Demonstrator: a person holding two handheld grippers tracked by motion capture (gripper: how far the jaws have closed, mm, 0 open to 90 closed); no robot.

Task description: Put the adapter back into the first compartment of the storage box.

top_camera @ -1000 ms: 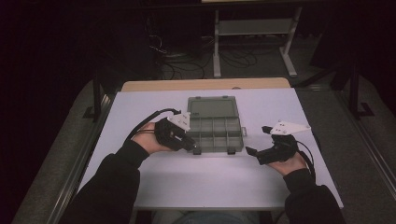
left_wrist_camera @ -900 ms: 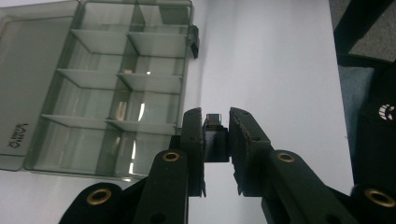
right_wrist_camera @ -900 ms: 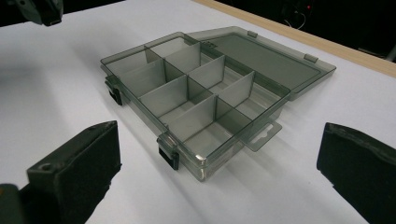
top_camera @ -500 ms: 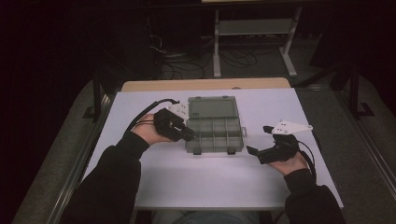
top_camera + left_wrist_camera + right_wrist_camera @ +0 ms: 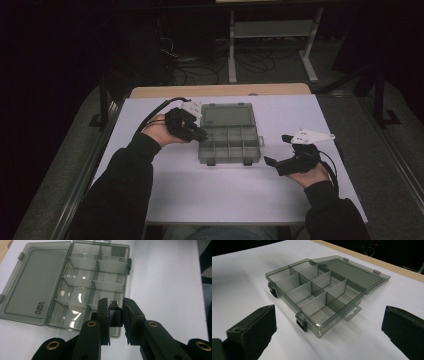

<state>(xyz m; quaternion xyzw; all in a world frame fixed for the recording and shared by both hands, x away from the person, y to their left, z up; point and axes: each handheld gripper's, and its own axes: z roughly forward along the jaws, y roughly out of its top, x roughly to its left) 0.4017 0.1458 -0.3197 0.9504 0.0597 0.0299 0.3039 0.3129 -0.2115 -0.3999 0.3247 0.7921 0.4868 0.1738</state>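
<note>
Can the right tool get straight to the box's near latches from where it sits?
Probably yes. The right tool is open and faces the box with bare table between. The left tool, shut on a small black part, is at the box's far-left side.

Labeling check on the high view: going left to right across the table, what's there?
Left gripper shut on a small black part → open smoky-grey clear plastic compartment box → right gripper, jaws open, over bare white table.

A white table point(image 5: 225, 195) with a wooden far edge point(image 5: 220, 90) stands on dark floor; behind it, a metal stand point(image 5: 270, 30) (cables point(image 5: 190, 65) strewn beside).
</note>
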